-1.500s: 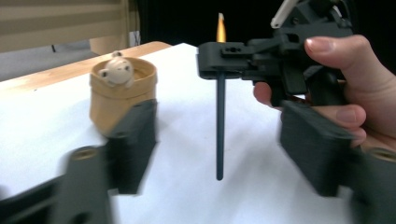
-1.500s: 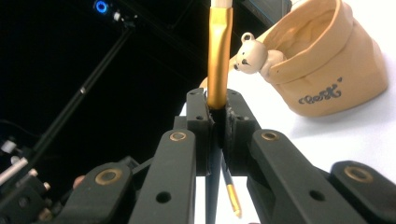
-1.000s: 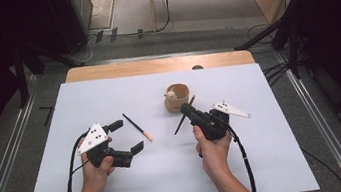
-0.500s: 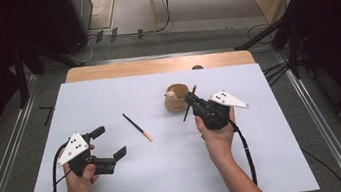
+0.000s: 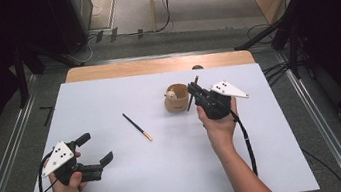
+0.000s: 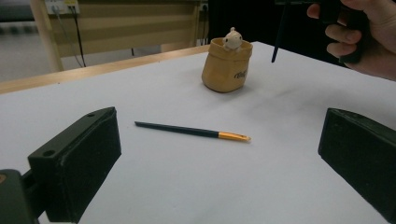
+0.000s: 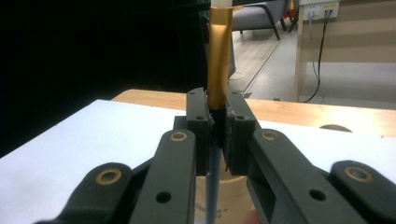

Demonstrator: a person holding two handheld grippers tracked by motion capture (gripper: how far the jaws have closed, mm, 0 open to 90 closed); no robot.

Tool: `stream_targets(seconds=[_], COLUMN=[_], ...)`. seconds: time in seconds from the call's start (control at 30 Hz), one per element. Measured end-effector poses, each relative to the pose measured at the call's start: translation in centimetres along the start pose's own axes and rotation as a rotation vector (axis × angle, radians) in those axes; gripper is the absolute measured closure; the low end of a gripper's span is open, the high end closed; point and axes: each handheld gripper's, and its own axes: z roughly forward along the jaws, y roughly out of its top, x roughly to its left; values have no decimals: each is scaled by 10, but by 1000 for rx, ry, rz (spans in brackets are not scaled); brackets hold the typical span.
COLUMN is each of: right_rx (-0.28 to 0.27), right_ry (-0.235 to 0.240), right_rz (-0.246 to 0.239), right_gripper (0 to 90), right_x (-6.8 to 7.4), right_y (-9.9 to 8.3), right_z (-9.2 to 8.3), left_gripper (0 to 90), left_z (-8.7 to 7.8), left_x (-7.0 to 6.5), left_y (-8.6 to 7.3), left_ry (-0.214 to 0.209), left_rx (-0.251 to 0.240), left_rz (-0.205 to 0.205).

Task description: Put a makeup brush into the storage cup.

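Note:
A tan pouch-shaped holder with a small pale figure in it stands at the table's middle back. Just right of it, my right gripper is shut on a dark brush held steeply, gold ferrule up; the right gripper view shows the ferrule rising above the closed jaws of my right gripper, with the holder below. A second dark brush with a gold end lies flat on the white sheet. My left gripper rests open near the front left, facing that brush and the holder.
A white sheet covers the table, with a wooden strip showing along the far edge. Metal rails run along both sides. In the left gripper view the person's right hand hangs above the sheet, right of the holder.
My left gripper has drawn back toward the front left, away from the lying brush. My right gripper has carried its brush up beside the holder.

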Motion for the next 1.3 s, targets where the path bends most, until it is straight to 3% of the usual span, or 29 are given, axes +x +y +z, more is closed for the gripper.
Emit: stream_targets(seconds=[0.8,1.3], right_rx=[-29,-13], right_ry=[-25,-39], right_rz=[-44,-80], right_gripper=[841,840], right_x=[-3,-1], right_y=[33,28], right_z=[21,44], left_gripper=[0,0], left_z=[-31,-33], left_x=[13,15], left_y=[-18,-19], left_ry=[65,69], left_rx=[-2,-4], left_rz=[-35,-37])
